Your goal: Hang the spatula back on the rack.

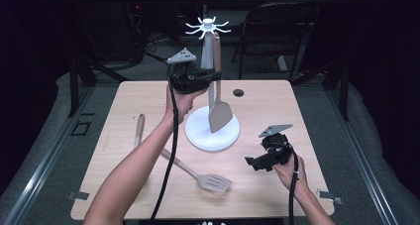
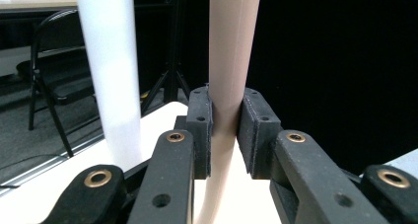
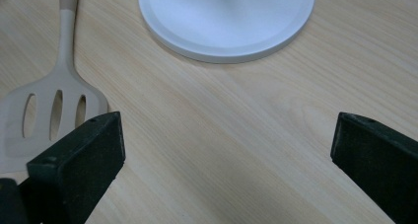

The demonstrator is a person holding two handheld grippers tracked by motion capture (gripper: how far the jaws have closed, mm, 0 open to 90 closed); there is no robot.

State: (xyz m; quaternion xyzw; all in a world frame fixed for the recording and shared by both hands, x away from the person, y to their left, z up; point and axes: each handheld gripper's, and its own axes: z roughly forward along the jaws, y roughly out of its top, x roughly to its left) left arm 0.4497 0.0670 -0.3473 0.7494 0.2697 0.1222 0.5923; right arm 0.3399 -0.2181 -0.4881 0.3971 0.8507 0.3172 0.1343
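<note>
Pale wood-grain table (image 3: pixel 256 135), matt and smooth. On it, the white rack base (image 3: pixel 226 21) looks like glossy plastic. Beside that base, the slotted spatula (image 3: pixel 54 110) shows a matt beige finish. Above the base, the solid spatula (image 2: pixel 229 61) looks smooth, satin, between matt black left gripper pads (image 2: pixel 199 130).

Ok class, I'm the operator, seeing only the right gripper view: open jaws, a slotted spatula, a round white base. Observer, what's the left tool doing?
Observer: The left tool is shut on a solid spatula by its handle, high beside the pole.
Operator: Where's its blade?
Observer: Pointing down over the white base; I cannot tell whether it touches.
Operator: What tops the pole?
Observer: A ring of white hooks; no other utensil hangs there.
</note>
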